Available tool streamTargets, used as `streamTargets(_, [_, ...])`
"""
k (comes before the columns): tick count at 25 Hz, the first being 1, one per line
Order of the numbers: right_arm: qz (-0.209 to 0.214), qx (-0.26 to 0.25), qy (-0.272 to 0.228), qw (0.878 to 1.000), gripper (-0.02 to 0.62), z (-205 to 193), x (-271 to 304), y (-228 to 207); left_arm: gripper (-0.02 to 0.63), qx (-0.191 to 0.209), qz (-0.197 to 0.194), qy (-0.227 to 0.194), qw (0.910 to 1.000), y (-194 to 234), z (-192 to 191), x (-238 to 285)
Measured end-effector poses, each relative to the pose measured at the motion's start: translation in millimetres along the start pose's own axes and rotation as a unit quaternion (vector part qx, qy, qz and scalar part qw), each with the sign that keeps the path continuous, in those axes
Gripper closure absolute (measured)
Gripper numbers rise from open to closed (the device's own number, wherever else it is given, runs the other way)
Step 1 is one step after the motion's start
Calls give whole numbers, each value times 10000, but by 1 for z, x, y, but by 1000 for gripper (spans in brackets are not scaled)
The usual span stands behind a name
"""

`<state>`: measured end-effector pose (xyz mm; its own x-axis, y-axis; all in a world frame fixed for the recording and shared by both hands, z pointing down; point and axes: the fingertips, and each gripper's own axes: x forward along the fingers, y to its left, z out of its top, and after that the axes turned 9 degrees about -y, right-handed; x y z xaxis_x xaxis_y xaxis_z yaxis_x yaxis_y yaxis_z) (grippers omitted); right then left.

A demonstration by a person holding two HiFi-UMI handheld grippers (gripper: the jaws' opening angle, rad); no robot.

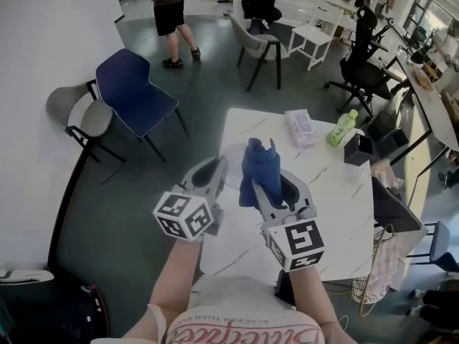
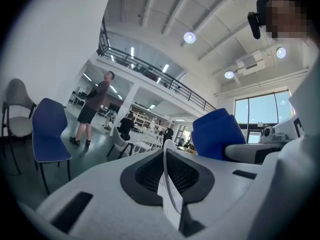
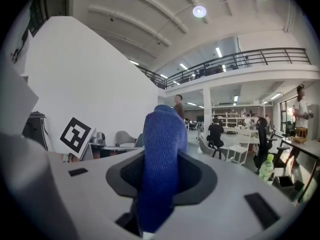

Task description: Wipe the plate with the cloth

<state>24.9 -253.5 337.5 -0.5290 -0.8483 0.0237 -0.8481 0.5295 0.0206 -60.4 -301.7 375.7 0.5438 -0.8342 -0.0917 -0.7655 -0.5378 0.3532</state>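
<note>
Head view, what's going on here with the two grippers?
A person holds a gripper in each hand above a white table. The left gripper is shut on the rim of a white plate; the right gripper is shut on a blue cloth, held up beside it. Whether the cloth touches the plate isn't clear.

The blue cloth [image 3: 161,164] stands upright in a bunched roll, pinched in the jaws of the right gripper [image 1: 271,189]. Just left of it, the thin white plate [image 2: 169,190] is clamped edge-on in the jaws of the left gripper [image 1: 212,172].
</note>
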Motion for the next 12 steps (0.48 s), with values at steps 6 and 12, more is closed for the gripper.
streamTargets(6, [310, -300, -269, 9987, 471, 24, 23, 27, 589, 72, -2, -85, 9999, -11, 5, -12])
streamTargets(12, [419, -665, -116, 9968, 471, 22, 45, 42, 589, 94, 65, -243, 9996, -14, 13, -21])
